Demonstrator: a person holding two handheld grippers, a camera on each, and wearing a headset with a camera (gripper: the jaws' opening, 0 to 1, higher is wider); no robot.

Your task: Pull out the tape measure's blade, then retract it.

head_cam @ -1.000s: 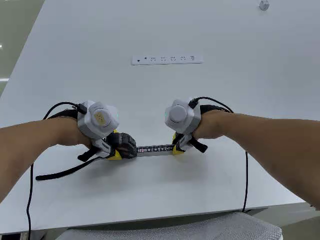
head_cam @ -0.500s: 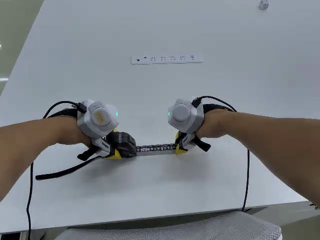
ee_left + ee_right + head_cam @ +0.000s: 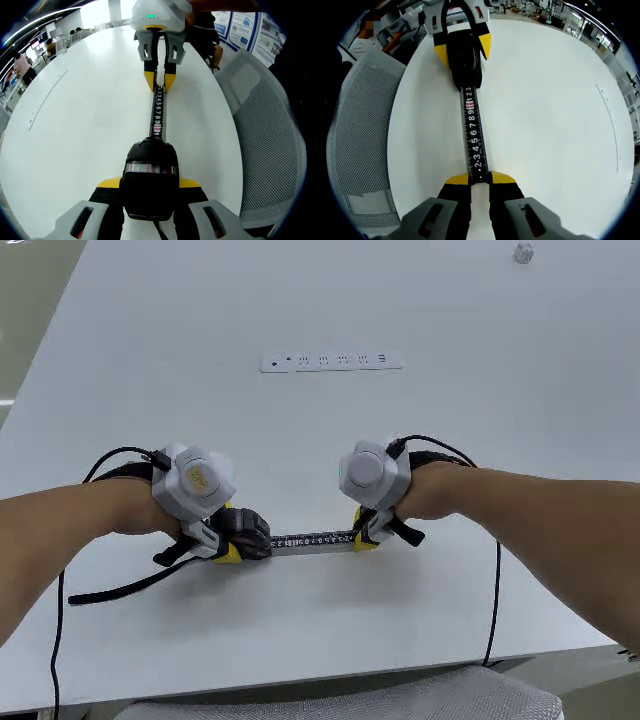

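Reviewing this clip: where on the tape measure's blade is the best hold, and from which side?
Its free tip, approached end-on from opposite the case. The blade runs straight and face-up, so jaws closing either side of the tip, as on the right gripper, probably pull in line.

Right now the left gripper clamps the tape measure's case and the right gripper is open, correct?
Not quite: the right gripper is shut on the blade, as the right gripper view shows. The left gripper does clamp the case.
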